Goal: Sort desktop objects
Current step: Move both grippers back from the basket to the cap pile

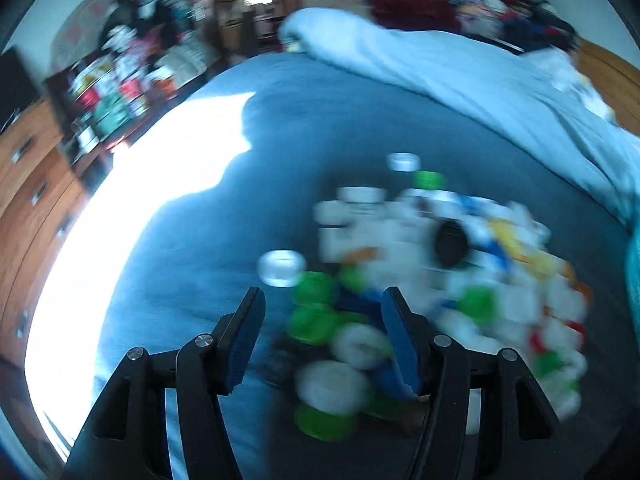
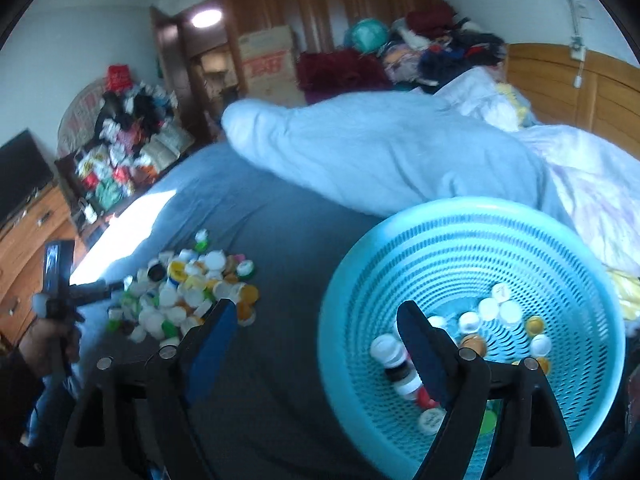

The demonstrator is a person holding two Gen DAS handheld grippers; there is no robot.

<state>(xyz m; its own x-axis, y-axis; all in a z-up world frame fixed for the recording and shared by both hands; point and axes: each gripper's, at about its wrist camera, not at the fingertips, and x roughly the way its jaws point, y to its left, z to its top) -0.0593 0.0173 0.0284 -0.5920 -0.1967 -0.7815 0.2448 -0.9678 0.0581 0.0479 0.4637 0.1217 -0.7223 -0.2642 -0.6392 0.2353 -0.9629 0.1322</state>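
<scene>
1. The left gripper [image 1: 323,306] is hanging over the near edge of the pile of bottle caps [image 1: 420,280] on the blue bed sheet [image 1: 192,248]. Its jaws are standing apart with nothing between the pads; green and white caps are showing through the gap.
2. The left wrist view is blurring heavily, so single caps in the pile are hard to tell apart. 1 white cap [image 1: 280,266] is lying just beside the pile, toward the sunlit side of the sheet.
3. The right gripper [image 2: 314,316] is spread wide, gripping nothing. Its right finger is standing over the turquoise mesh basket [image 2: 448,240]; its left finger is standing over bare sheet between basket and pile.
4. Only the right wrist view is showing the basket's inside: white, yellow, black and red sorted caps [image 2: 404,364] are lying on its floor, most of them toward the near side.
5. Only the right wrist view is showing the pile sharply [image 2: 188,292], well apart from the basket, toward the sunlit edge of the bed.
6. The same view is showing the person's hand [image 2: 48,340] holding the left gripper's handle at the pile's far side.
7. A light blue quilt [image 2: 380,160] is lying rolled across the far part of the bed in both views.
</scene>
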